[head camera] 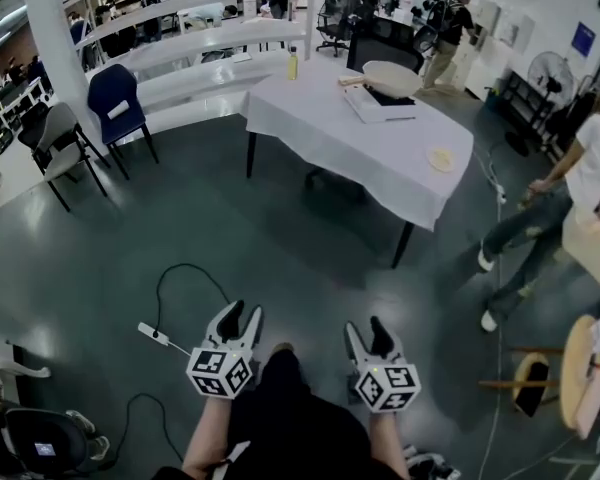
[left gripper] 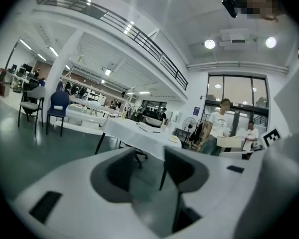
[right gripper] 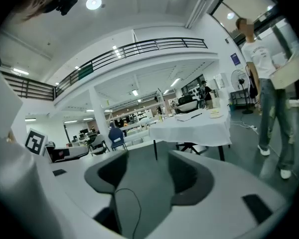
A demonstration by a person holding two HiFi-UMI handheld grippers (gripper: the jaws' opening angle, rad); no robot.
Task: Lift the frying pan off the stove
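Note:
The frying pan [head camera: 392,76], pale and round with a wooden handle, rests on a flat white stove [head camera: 380,105] on the far side of a white-clothed table [head camera: 320,123]. Both grippers are low and close to the person's body, well short of the table. My left gripper [head camera: 242,314] is open with a narrow gap and only floor between its jaws. The right gripper [head camera: 366,329] is open somewhat wider and holds nothing. In the left gripper view the gripper [left gripper: 149,171] points at the table [left gripper: 134,131]. The right gripper [right gripper: 148,176] also faces the table [right gripper: 189,128].
A yellow bottle [head camera: 292,64] and a small plate [head camera: 441,158] are on the table. Two chairs [head camera: 115,103] stand at the left. A power strip with its cable [head camera: 155,334] lies on the floor. A person [head camera: 570,193] and a wooden stool [head camera: 580,368] are at the right.

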